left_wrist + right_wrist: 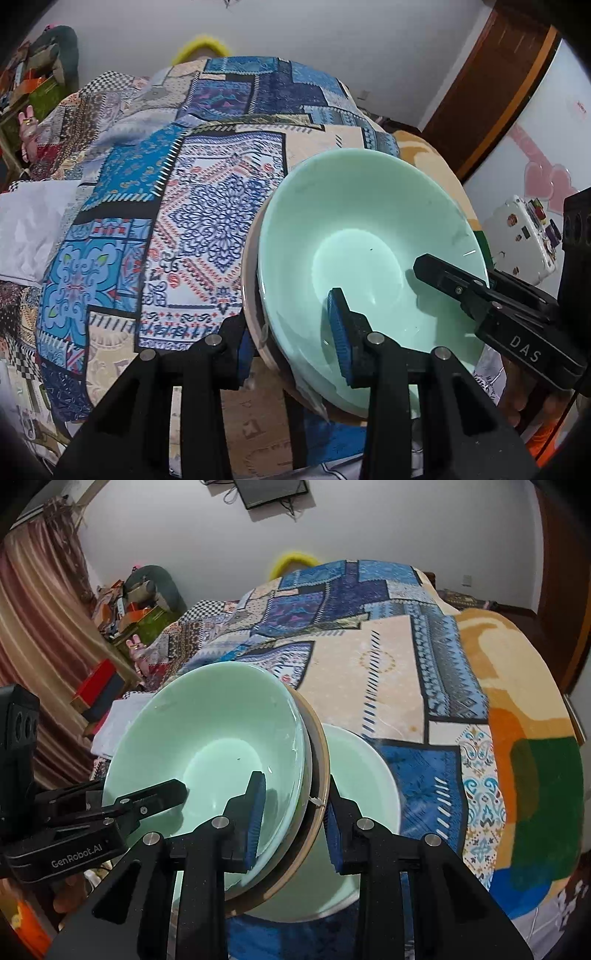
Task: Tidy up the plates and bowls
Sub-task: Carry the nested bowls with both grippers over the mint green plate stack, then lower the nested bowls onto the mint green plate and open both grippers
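Both claws are gripping the same stack of dishes above a bed covered with a patchwork quilt point(388, 672).

The left claw point(291, 325) is pinching the rim of the stack on its left side: one blue-padded finger is sitting inside the green bowl point(354, 258), the other is outside, mostly hidden behind the rim, so the jaws are standing narrow, clamped on the dishes.

The right claw point(293, 819) is clamping the opposite rim, with its left pad inside the green bowl point(207, 746) and its right pad outside, pressing against the brown-edged plate point(319, 760) that the bowl is nested in. Its jaws are also narrow, closed on bowl and plate together.

In each wrist view the other claw is reaching into the bowl from the side.

The stack is tilting and appears lifted off the quilt, though contact underneath cannot be told.

Just behind and below the plate, in the right wrist view, a second pale green bowl point(369, 775) is lying on the quilt towards the bed's near edge. Whether it is touching the plate cannot be told.

At the bed's left edge a white folded cloth point(26, 229) is lying.
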Demonstrator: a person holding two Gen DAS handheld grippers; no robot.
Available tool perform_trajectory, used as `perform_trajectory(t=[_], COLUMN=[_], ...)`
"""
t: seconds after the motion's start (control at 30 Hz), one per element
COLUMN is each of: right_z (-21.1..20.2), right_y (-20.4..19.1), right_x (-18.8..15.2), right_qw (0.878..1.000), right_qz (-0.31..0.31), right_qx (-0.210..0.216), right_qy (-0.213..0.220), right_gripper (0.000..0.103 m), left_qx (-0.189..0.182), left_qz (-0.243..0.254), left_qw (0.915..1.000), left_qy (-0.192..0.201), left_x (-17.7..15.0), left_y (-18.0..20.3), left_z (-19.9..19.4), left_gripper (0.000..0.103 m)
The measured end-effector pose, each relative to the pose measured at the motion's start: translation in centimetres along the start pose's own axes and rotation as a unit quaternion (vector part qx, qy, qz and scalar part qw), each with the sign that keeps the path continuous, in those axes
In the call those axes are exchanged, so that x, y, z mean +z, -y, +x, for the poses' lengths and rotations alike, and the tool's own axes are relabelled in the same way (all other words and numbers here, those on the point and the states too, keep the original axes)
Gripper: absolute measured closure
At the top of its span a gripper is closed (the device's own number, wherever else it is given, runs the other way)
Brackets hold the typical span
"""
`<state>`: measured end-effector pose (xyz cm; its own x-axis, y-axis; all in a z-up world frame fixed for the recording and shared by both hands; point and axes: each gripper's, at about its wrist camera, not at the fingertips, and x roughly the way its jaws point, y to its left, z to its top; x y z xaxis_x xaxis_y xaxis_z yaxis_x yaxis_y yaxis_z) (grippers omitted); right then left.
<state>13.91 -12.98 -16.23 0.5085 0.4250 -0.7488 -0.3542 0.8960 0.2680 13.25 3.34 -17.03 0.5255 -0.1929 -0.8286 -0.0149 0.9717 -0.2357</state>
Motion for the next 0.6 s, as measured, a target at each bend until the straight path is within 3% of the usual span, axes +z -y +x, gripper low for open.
perform_trajectory(t=[0.47,0.6], right_z=[2.8,2.8], right_y=[3.0,2.6], right_x=[-1.4,-1.5], right_qw=[0.999,0.999], right_qz=[0.035,0.03], right_qx=[-0.001,-0.008], right_qy=[-0.039,-0.027], right_gripper=[0.076,0.076], left_qx=[-0.001,-0.001], left_qz=[0.005,0.006], left_qw=[0.9989,0.9988], left_qy=[-0.047,-0.049], left_x=[0.2,0.0], left_y=[0.8,0.5], left_z=[4.9,5.6], left_gripper=[0.066,0.066])
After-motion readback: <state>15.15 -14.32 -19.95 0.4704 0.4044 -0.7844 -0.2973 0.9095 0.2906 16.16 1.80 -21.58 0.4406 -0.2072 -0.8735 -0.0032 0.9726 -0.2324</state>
